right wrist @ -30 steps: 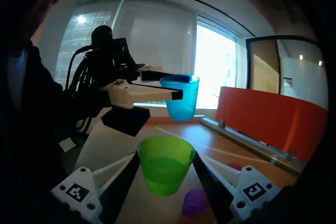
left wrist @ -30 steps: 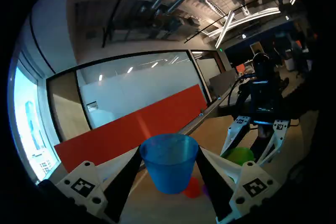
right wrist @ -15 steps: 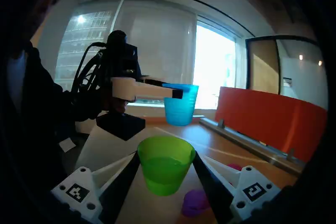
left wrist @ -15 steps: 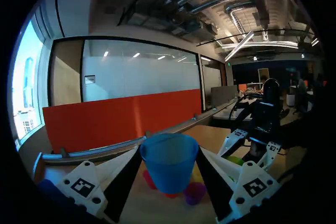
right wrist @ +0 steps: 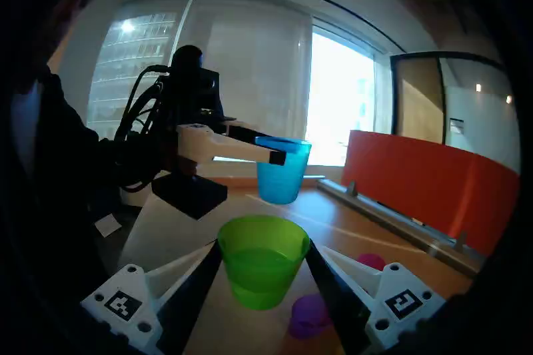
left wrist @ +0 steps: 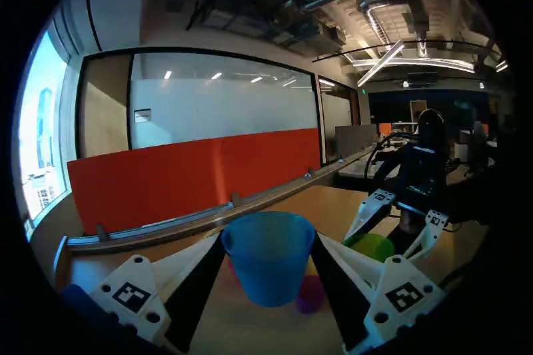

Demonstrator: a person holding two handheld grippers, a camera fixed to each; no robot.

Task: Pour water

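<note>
A blue cup [left wrist: 268,256] stands upright between my left gripper's fingers, and my left gripper [left wrist: 268,268] is shut on it. In the right gripper view the same blue cup [right wrist: 281,170] hangs above the table, held by the left gripper [right wrist: 270,155]. My right gripper [right wrist: 262,275] is shut on a green cup [right wrist: 263,258] that holds clear liquid. From the left gripper view the green cup [left wrist: 370,246] sits lower right, inside the right gripper [left wrist: 393,225]. Both cups are level, the blue one higher and farther off than the green.
A wooden table [right wrist: 346,235] lies below, with a small purple cup [right wrist: 308,313] and a pink one [right wrist: 370,261] on it. An orange partition [left wrist: 200,172] with a metal rail [left wrist: 266,199] borders the table. A person's dark sleeve [right wrist: 60,175] fills the left.
The blue cup came back from a tilt to level and sank a little toward the table. The right gripper and green cup stayed still.
</note>
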